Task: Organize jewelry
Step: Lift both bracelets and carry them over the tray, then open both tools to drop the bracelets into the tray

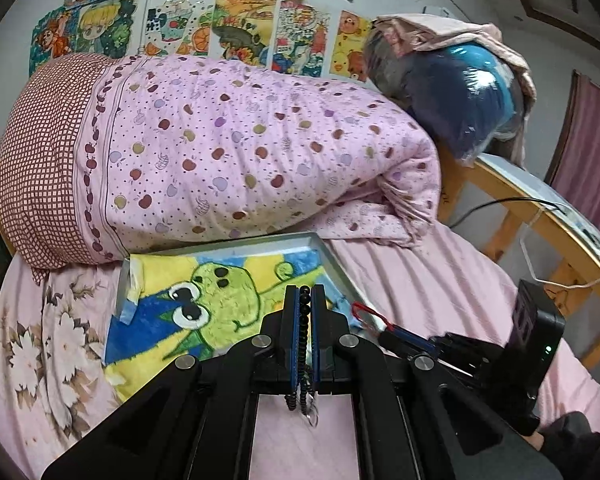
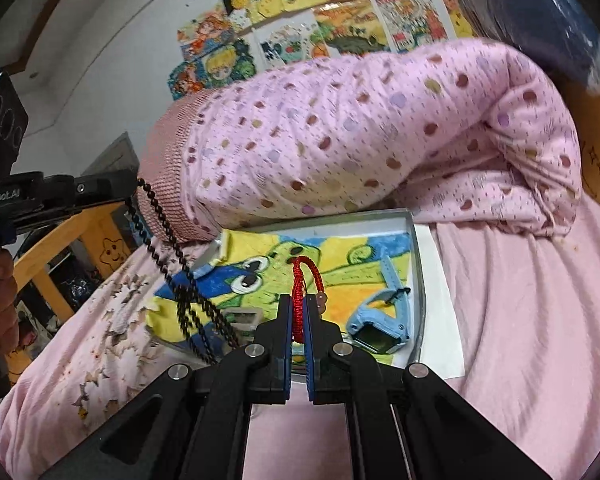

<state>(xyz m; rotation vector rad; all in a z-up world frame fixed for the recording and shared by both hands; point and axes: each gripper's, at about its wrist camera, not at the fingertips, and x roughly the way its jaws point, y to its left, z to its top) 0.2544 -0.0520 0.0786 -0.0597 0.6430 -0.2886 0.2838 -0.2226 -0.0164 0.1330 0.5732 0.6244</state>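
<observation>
L gripper (image 1: 305,300), marked "nRobot.AI", pinches black beads (image 2: 160,232); R gripper (image 2: 299,308) pinches red cord (image 2: 298,280).

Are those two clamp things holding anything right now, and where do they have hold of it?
Yes. The left tool pinches a black bead necklace near one end, the rest dangling. The right tool pinches a red cord bracelet across its loop.

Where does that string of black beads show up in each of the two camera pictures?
Left wrist view: the black bead necklace runs up the middle, pinched in the left claw, its end dangling low.
Right wrist view: it hangs at far left from that claw, draping down to the tray.
Shared landmark: the frog drawing in the tray.
</observation>
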